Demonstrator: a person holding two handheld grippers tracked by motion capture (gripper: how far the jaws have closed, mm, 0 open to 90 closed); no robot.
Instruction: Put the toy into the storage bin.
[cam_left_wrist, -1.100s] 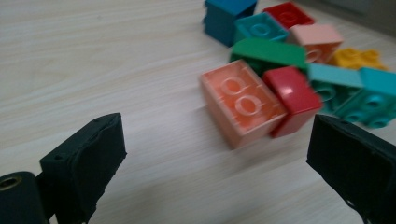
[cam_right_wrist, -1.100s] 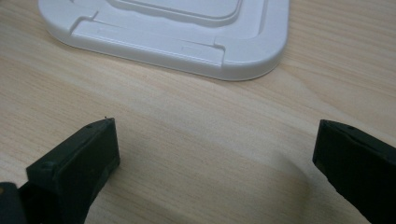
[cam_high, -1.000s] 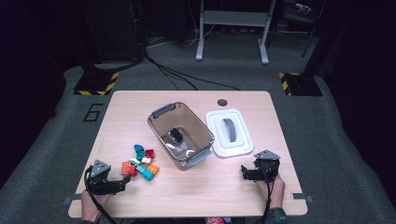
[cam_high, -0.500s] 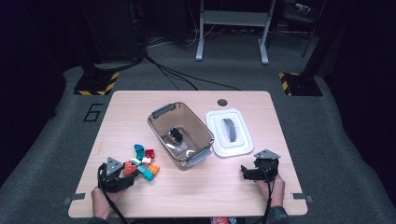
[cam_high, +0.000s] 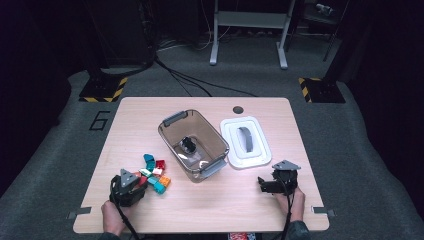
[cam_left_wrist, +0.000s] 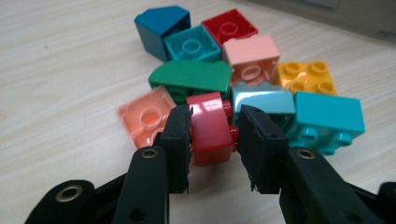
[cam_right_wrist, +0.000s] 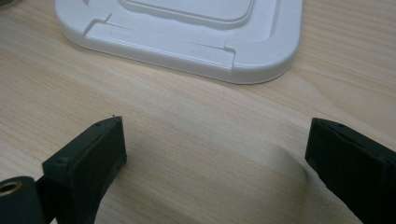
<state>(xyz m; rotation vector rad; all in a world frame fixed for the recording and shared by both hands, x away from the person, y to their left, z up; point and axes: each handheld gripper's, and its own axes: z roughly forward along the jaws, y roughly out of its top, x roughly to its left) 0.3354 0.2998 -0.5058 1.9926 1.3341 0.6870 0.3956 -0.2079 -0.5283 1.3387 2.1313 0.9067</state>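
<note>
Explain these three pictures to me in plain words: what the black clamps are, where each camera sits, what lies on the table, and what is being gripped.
No robot arm here: a person sits at a wooden table and holds a hand-operated clamp in each hand.

The wide picture comes from a fixed camera above, looking down. In it the left gripper is at the lower left and the right gripper at the lower right.

The two close-ups come from small cameras riding on the clamps, looking along their black fingers.

On the table lie a pile of toy bricks, a clear plastic box with a small dark object inside, and the box's white lid beside it.

The left gripper's fingers have just closed on a red brick. The right gripper's fingers stand wide apart over bare wood, near the lid, holding nothing.
</note>
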